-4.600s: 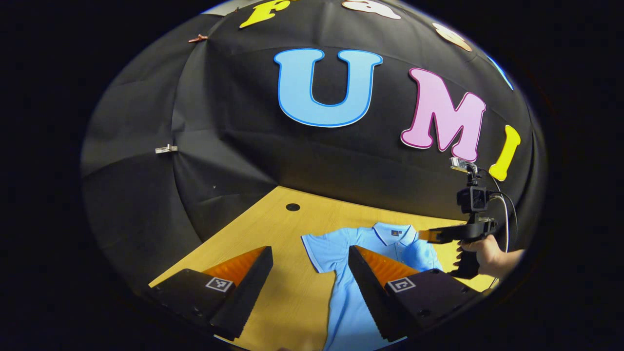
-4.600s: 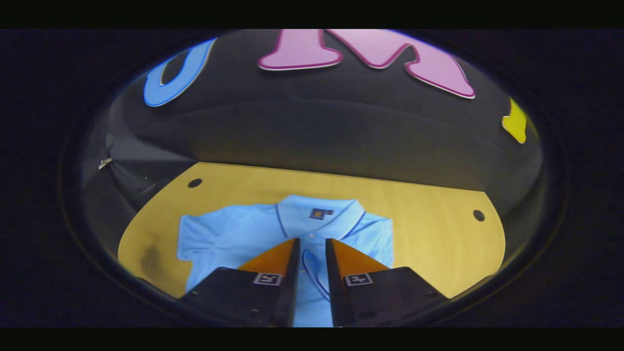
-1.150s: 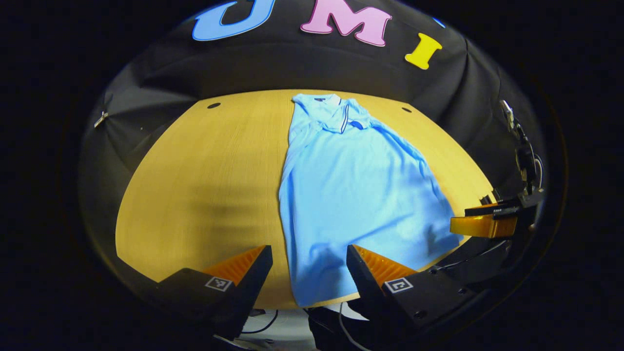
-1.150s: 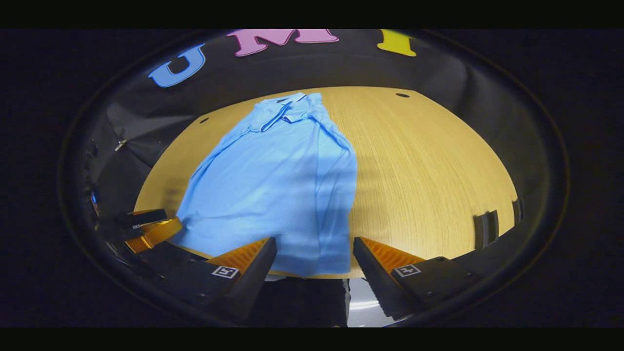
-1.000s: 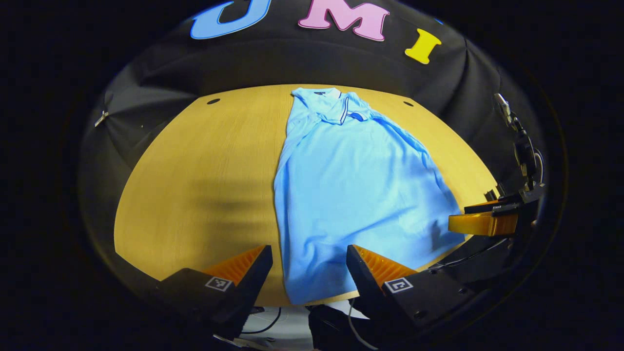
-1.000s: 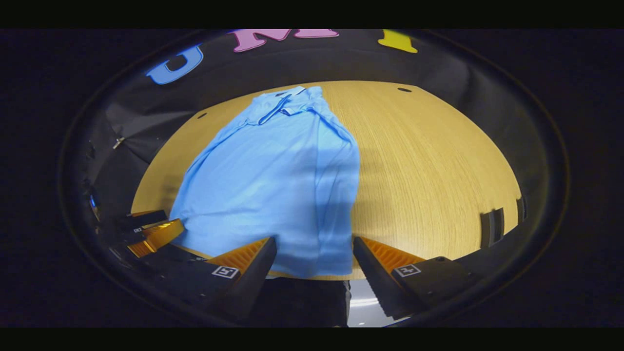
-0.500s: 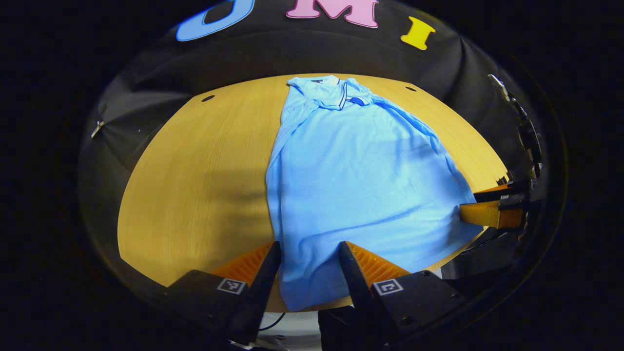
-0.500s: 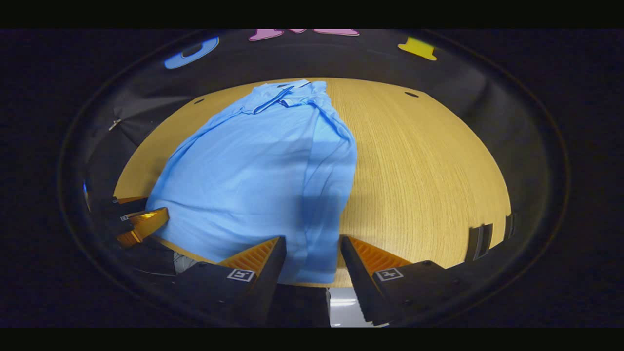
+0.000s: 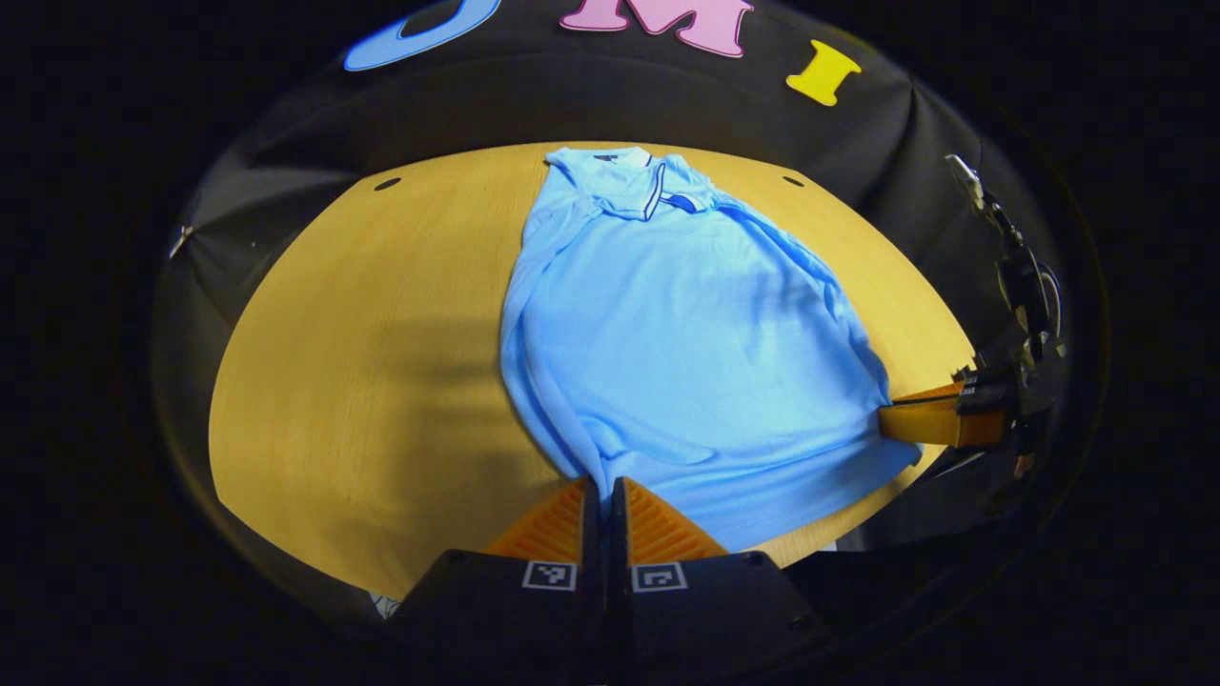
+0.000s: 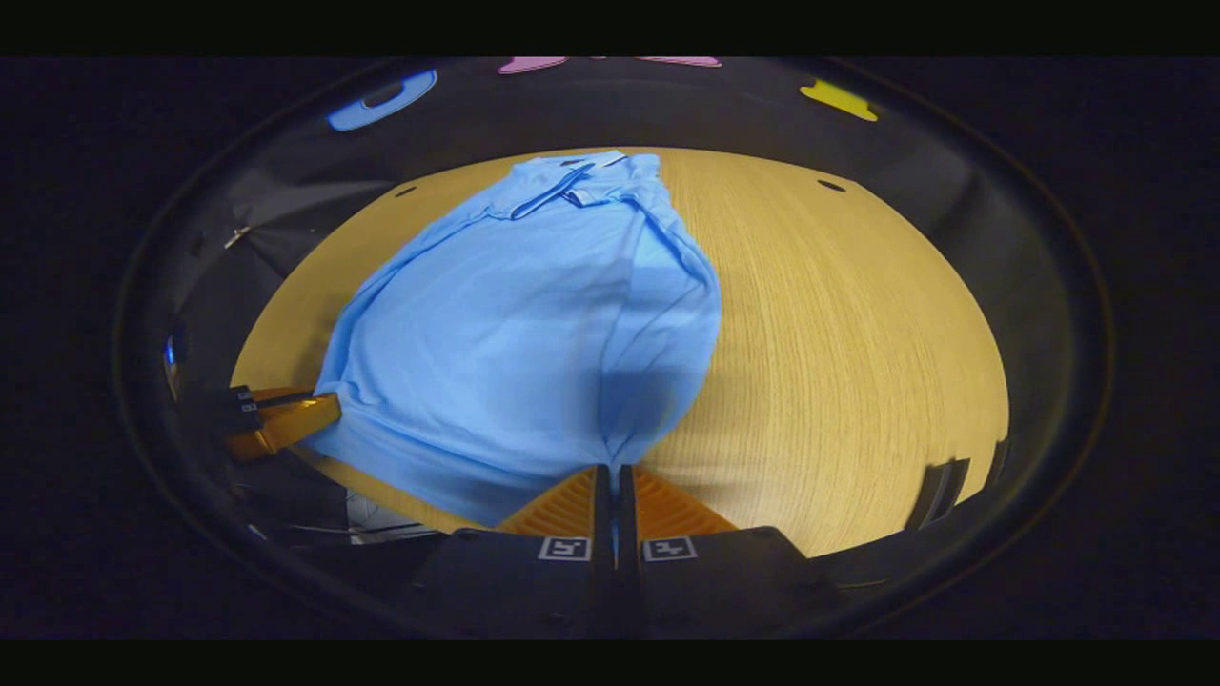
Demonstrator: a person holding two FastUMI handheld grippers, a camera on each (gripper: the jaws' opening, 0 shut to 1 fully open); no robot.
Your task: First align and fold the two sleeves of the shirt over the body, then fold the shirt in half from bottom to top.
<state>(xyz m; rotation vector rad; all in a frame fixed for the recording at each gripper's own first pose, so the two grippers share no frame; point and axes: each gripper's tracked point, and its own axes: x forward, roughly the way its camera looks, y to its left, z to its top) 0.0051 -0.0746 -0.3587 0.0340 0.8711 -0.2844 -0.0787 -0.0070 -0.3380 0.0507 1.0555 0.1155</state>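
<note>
Light blue shirt point(image 9: 686, 343) lies lengthwise on wooden table point(image 9: 362, 381), collar point(image 9: 634, 186) at far end by the booth wall, sleeves folded in over body. L gripper point(image 9: 602, 491) clamped tight on the hem's near left corner, cloth bunched up btwn its fingers. R gripper point(image 10: 612, 481) likewise pinched onto near right corner of hem, fabric drawn to a point at its tips. Hem edge sags btwn the two grips near table's front edge

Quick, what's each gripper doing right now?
Left gripper: closed on the light blue polo shirt's bottom hem.
Right gripper: closed on the same hem, other corner.
</note>
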